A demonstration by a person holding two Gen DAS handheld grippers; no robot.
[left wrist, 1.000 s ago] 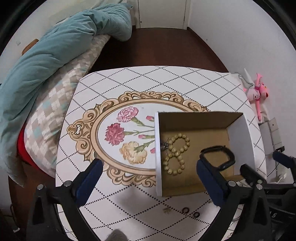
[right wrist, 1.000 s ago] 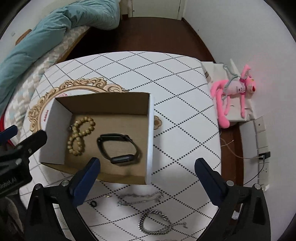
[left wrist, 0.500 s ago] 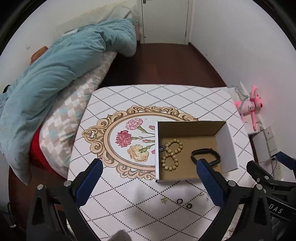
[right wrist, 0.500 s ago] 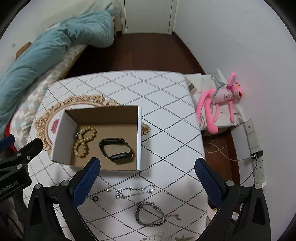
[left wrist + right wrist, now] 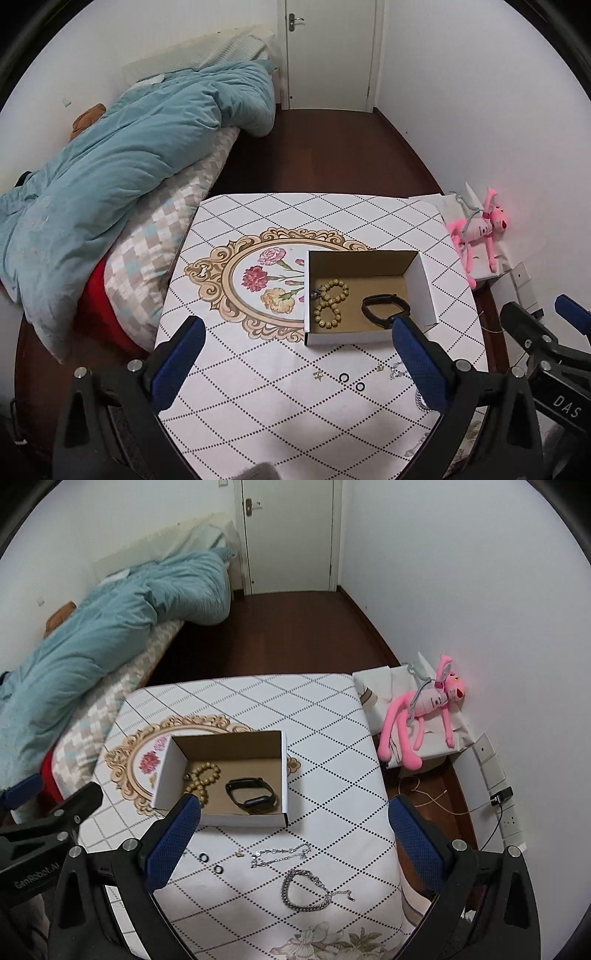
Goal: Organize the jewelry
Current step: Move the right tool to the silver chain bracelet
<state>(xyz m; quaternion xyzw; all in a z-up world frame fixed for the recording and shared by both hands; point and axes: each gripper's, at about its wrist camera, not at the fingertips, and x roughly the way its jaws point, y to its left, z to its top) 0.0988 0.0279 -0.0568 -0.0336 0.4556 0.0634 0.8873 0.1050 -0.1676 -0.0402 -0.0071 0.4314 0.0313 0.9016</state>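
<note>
Inside box (image 5: 284, 771): bead bracelet (image 5: 202, 777), black watch (image 5: 252, 795)
Left out: silver chains (image 5: 308, 888), two rings (image 5: 210, 863)
Left gripper (image 5: 295, 363), right gripper (image 5: 291, 843): both spread, empty

— Box contents?
— Open cardboard box (image 5: 225, 775), white outside, brown inside, sat on the table. Inside, a tan beaded bracelet (image 5: 330, 303) lay twisted into a figure eight at the left; a black watch band (image 5: 252, 796) lay flat to its right, apart from the beads.
— Outside the box?
— Nearer the cameras: two small black rings (image 5: 210, 863) side by side, a tiny gold piece (image 5: 239, 854), a thin silver chain (image 5: 281, 853) strung out loosely, and a heavier silver link bracelet (image 5: 308, 890) curled in an open loop, its tail trailing right. None touched.
</note>
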